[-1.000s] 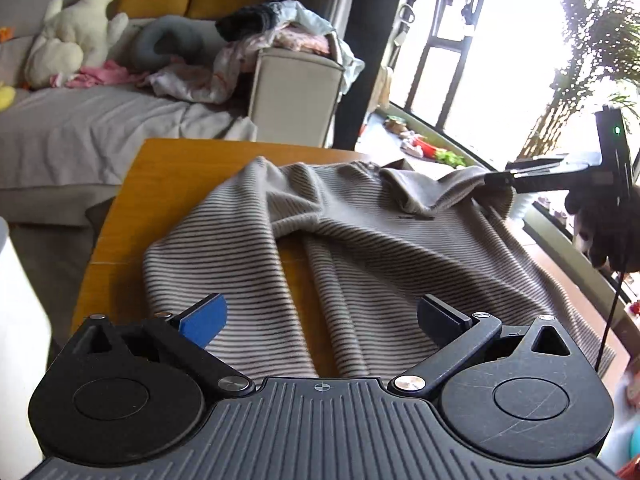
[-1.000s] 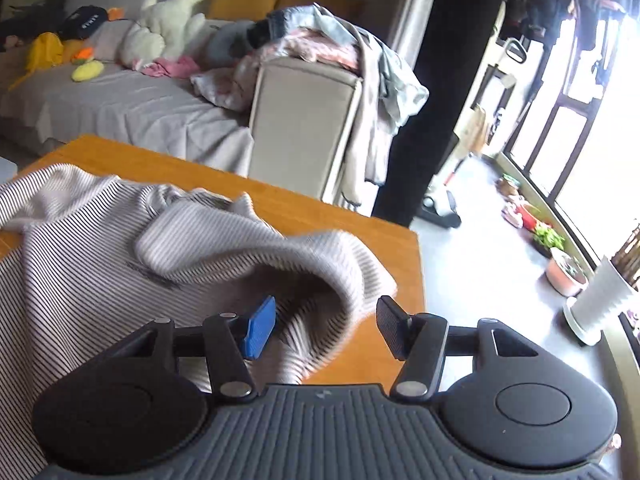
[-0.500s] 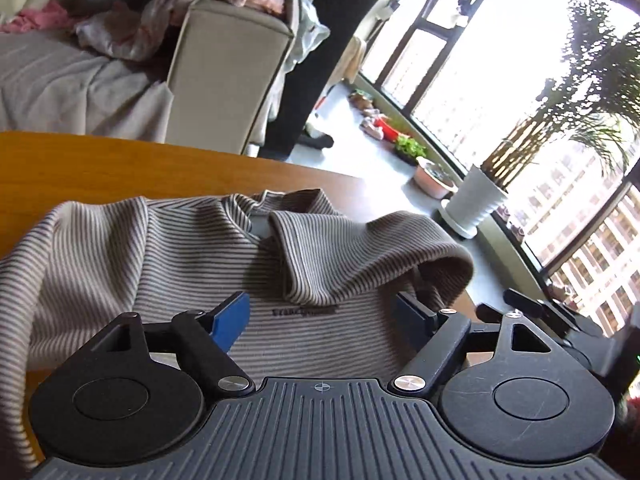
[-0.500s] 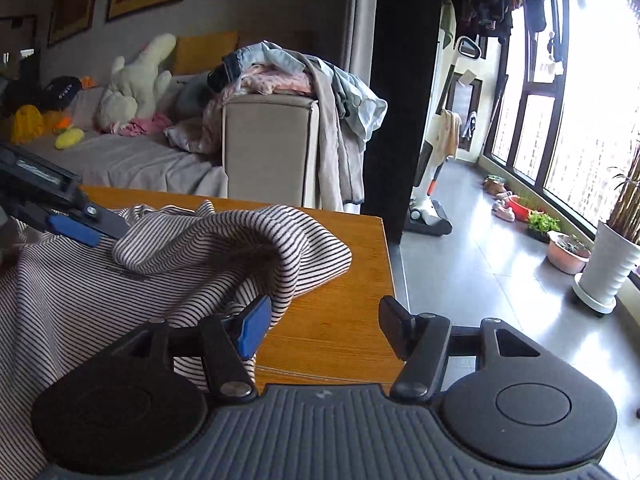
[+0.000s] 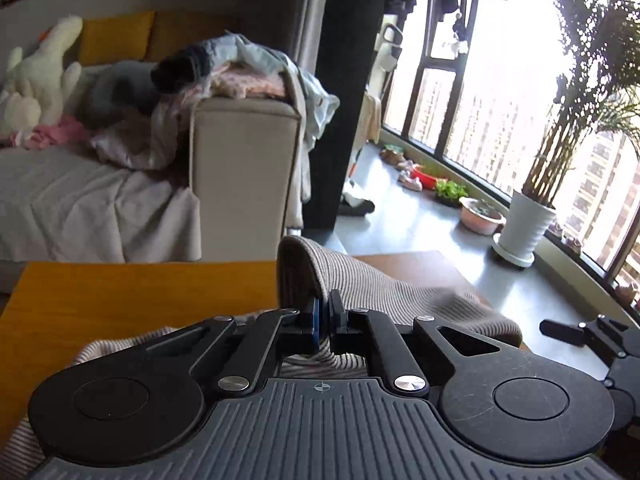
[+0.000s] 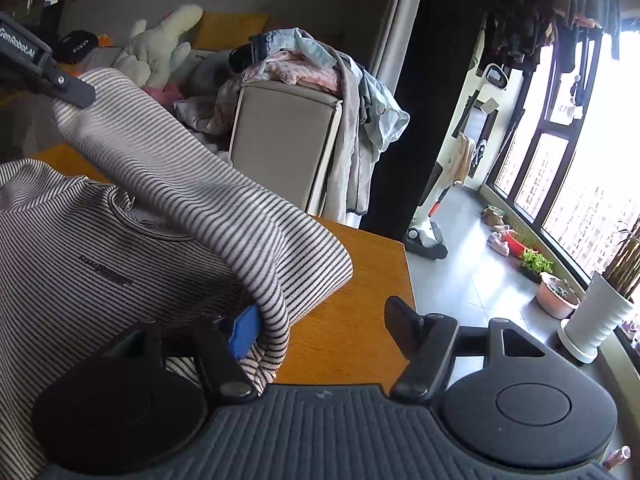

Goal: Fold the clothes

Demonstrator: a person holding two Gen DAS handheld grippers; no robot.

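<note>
A grey-and-white striped sweater (image 6: 80,248) lies on the orange wooden table (image 6: 360,280). My left gripper (image 5: 324,316) is shut on one of its sleeves (image 5: 304,268), whose fold stands up just past the fingertips. The right wrist view shows that gripper (image 6: 74,92) at the upper left, holding the sleeve (image 6: 168,168) lifted above the sweater's body. My right gripper (image 6: 324,326) is at the table's right side with its jaws opening. A fold of the sweater drapes over its blue left pad (image 6: 246,330), and the right finger (image 6: 400,324) is bare above the wood.
Behind the table stands a beige sofa arm (image 5: 244,168) piled with clothes (image 6: 304,68), with a white plush toy (image 5: 36,80) on the sofa. Right of the table are grey floor, plant pots (image 5: 524,224), an upright vacuum (image 6: 428,220) and tall windows.
My left gripper went from wide open to shut on the sleeve and lifted it. The right gripper's jaws widened, and the fold it was near now hangs over only the left pad.
</note>
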